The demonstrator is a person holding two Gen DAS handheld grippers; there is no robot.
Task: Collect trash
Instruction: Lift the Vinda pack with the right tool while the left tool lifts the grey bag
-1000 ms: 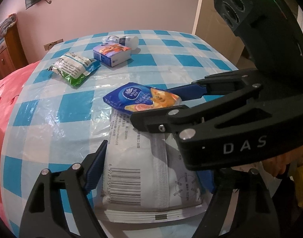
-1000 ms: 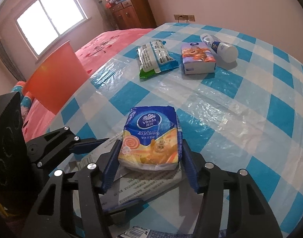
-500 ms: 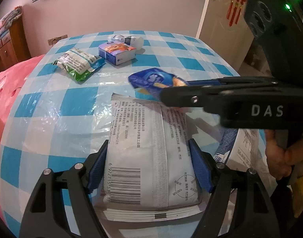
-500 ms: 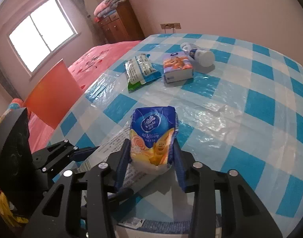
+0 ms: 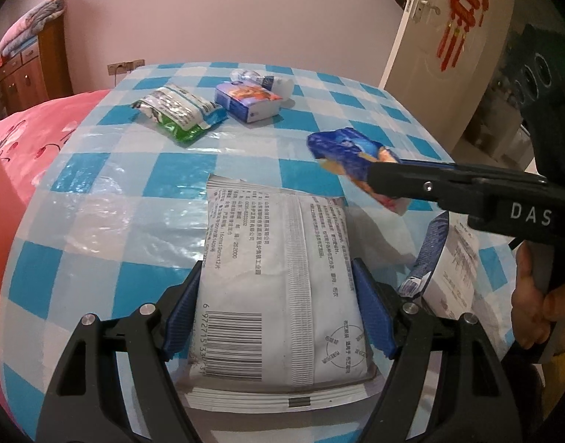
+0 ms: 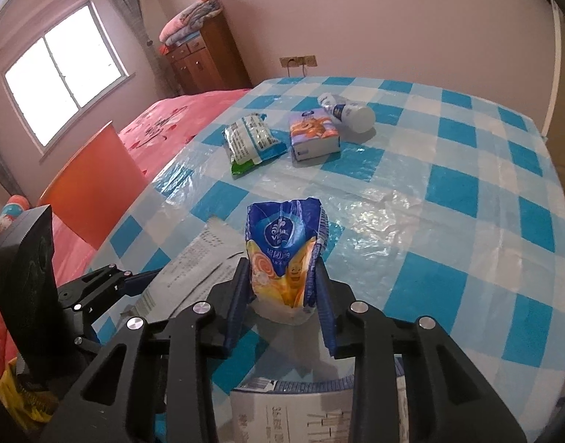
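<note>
While your right gripper (image 6: 284, 297) squeezes the blue and orange tissue pack (image 6: 284, 254), its blue pads press into both sides so that the soft wrapper buckles between them; these jaws have just been closing on it. In the left wrist view the same pack (image 5: 351, 157) hangs clear above the table, pinched at one end by the black fingers, with your right hand (image 5: 537, 310) wrapped around the handle at the picture's right edge.

Your left gripper (image 5: 278, 313) sits around the large white packet (image 5: 278, 269), which lies flat on the blue and white checked tablecloth (image 5: 109, 221) with its barcode side up. The blue pads stand close against the packet's two long edges; you are gripping it across its width, and the packet rests on the table.

Farther back on the table lie three more items close together: a green and white crumpled wrapper (image 5: 179, 114), a small blue tissue box (image 5: 247, 101) just beside it, and a white bottle (image 5: 262, 79) lying on its side, touching the box at the rear. A white and blue carton (image 5: 452, 258) rests at the near right edge of the table. A pink bedspread (image 6: 160, 125) lies beyond the table's left side.
</note>
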